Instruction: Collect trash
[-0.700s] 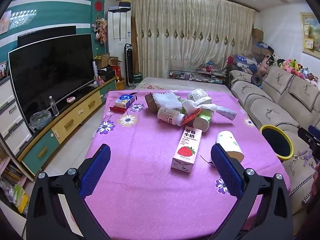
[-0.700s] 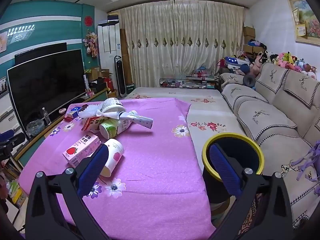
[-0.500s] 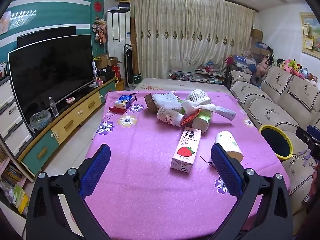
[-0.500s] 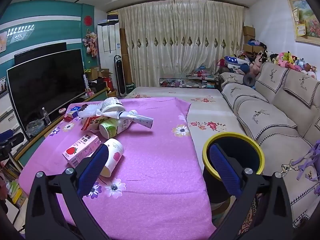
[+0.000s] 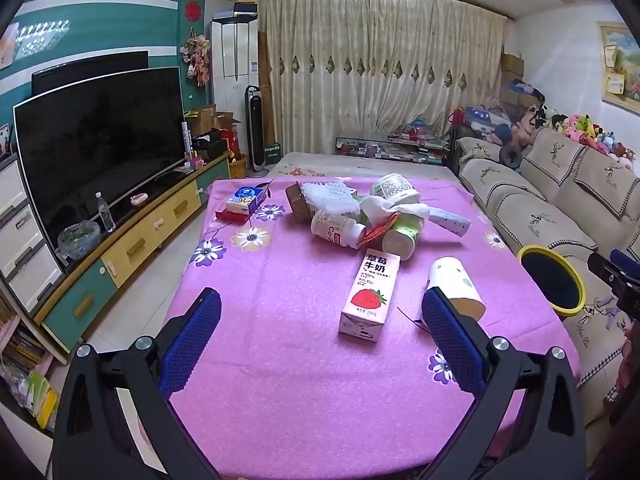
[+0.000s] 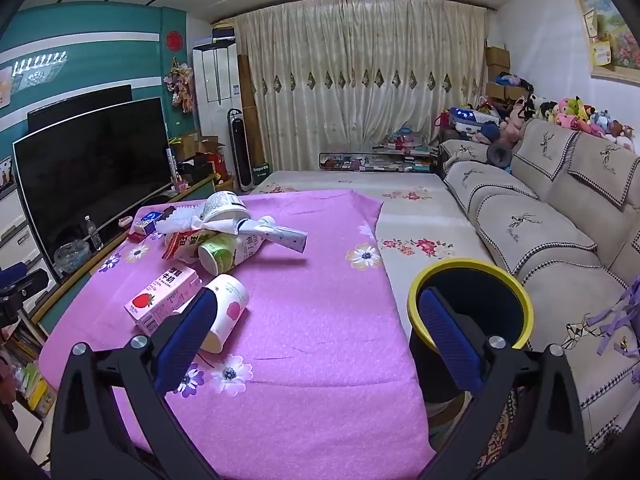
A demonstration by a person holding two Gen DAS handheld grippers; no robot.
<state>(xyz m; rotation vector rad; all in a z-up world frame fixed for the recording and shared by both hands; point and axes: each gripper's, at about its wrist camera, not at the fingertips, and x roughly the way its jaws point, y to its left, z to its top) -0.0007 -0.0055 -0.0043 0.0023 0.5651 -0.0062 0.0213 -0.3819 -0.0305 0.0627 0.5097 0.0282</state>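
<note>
Trash lies on a table with a pink flowered cloth (image 5: 280, 360). Nearest is a pink strawberry milk carton (image 5: 370, 294) (image 6: 163, 299) lying flat, with a white paper cup (image 5: 454, 288) (image 6: 226, 310) on its side next to it. Behind them sits a heap of bottles, a cup and crumpled tissue (image 5: 372, 216) (image 6: 224, 236). My left gripper (image 5: 320, 332) hovers open over the near part of the table, short of the carton. My right gripper (image 6: 318, 334) is open too, above the table's right edge beside a black bin with a yellow rim (image 6: 470, 304) (image 5: 552, 280).
A small blue box (image 5: 246, 198) lies at the table's far left. A TV (image 5: 96, 148) on a low cabinet stands along the left wall. A beige sofa (image 6: 552, 232) runs along the right, just behind the bin. A floral mat (image 6: 412, 216) covers the far surface.
Both views have drifted very slightly; the grippers stay open and nothing on the table has moved.
</note>
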